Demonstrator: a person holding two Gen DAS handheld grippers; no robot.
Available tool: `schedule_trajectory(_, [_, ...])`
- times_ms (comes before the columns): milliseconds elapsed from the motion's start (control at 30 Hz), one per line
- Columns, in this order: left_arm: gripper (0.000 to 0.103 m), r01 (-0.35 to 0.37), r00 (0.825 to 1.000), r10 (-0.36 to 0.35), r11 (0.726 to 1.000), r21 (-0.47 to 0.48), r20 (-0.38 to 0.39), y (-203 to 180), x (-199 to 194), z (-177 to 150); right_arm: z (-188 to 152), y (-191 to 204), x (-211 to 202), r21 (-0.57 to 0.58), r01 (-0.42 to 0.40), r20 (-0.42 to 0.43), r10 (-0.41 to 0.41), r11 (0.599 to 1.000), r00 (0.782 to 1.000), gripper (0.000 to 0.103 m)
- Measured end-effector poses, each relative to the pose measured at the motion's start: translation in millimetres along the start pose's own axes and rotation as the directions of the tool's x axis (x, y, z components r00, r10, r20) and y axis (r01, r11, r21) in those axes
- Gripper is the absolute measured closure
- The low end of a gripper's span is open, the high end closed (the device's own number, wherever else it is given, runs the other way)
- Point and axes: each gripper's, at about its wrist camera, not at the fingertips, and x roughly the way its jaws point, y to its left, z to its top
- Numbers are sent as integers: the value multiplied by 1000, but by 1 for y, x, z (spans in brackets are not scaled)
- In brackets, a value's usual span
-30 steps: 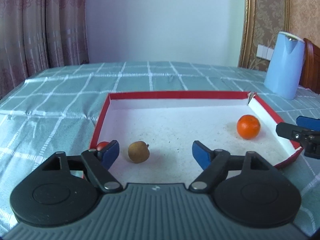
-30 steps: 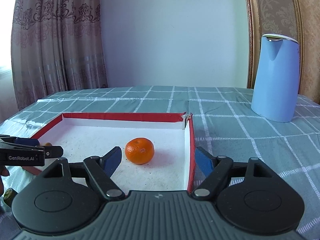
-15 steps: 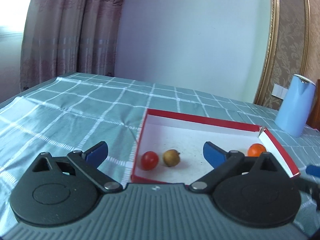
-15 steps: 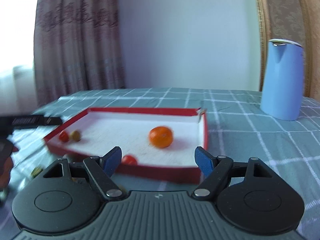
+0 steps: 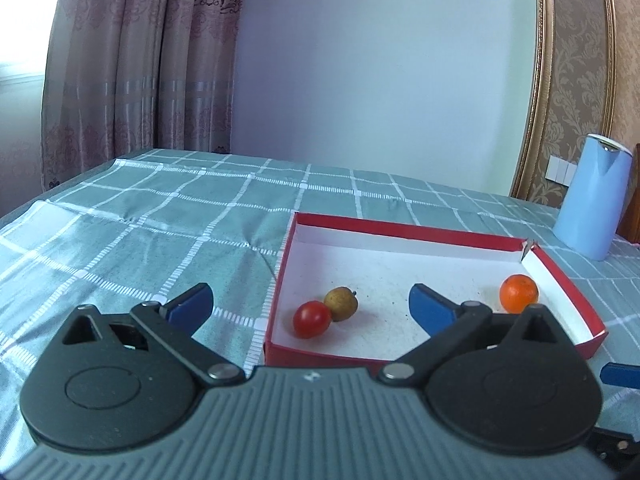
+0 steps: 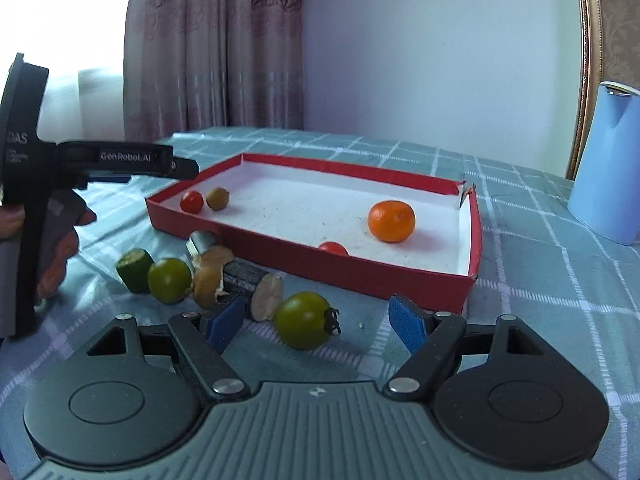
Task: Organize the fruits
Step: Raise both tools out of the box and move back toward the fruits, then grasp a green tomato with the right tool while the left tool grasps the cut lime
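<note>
Where a second ago it reached into the red tray [image 5: 400,232] near the brown fruit [image 5: 341,298], left gripper [image 5: 310,308] now sits back outside, jaws just opened wide, empty. Red tomato [image 5: 312,319] touches brown fruit; orange [image 5: 518,293] lies at tray's right. Right gripper [image 6: 316,324]: jaws apart, empty, now over green tomato [image 6: 303,320] outside the tray.

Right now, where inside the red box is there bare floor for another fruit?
The shallow red cardboard box has bare white floor across its middle, between the brown fruit and the orange mandarin, and along the far wall. The left corner is crowded, the small red tomato beside the brown fruit. Another red tomato sits against the near wall.
</note>
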Motion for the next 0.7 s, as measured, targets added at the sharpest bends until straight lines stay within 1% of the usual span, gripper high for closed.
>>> schedule_trajectory(33, [0, 1, 1000, -1, 1000, 1, -1, 0, 0, 0, 0, -2, 3, 12, 14, -20, -14, 1000, 1000, 24])
schedule_trajectory(100, [0, 0, 1000, 0, 1000, 3, -2, 0, 1, 0, 0, -11, 11, 79, 40, -59, -36, 996, 998, 25])
schedule_trajectory(167, [0, 4, 1000, -4, 1000, 2, -6, 0, 1, 0, -1, -24, 16, 186, 4, -77, 11, 983, 997, 25])
schedule_trajectory(200, [0, 6, 1000, -6, 1000, 2, -9, 0, 1, 0, -1, -26, 16, 202, 2, -76, 13, 979, 997, 25])
schedule_trajectory(300, [0, 5, 1000, -5, 1000, 10, -8, -1, 2, 0, 0, -15, 18, 164, 24, -83, -10, 986, 997, 26])
schedule_trajectory(333, [0, 4, 1000, -4, 1000, 12, -9, -2, 2, -1, 1, -11, 18, 153, 24, -82, -12, 988, 997, 34])
schedule_trajectory(367, [0, 3, 1000, -3, 1000, 14, -8, -2, 1, -1, 1, -6, 18, 135, 15, -82, -3, 991, 997, 51])
schedule_trajectory(400, [0, 3, 1000, -3, 1000, 15, -8, -2, 1, -2, 2, 0, 18, 109, 0, -83, 9, 994, 996, 58])
schedule_trajectory(433, [0, 2, 1000, -2, 1000, 15, -8, -2, 1, -2, 2, 5, 19, 87, -6, -85, 13, 996, 996, 69])
schedule_trajectory(500, [0, 4, 1000, -4, 1000, 17, -18, -2, 0, -3, 2, 11, 20, 53, 9, -87, -5, 999, 996, 71])
schedule_trajectory(533, [0, 7, 1000, -6, 1000, 21, -22, -2, -1, -5, 2, 9, 19, 60, 5, -85, 0, 998, 996, 71])
schedule_trajectory(600, [0, 8, 1000, -7, 999, 36, -21, -3, -5, -8, 2, 1, 17, 103, -6, -79, 14, 995, 997, 72])
schedule_trajectory(700, [0, 20, 999, -18, 998, 51, -32, -2, -14, -15, 1, -13, 16, 186, 12, -73, 1, 982, 997, 72])
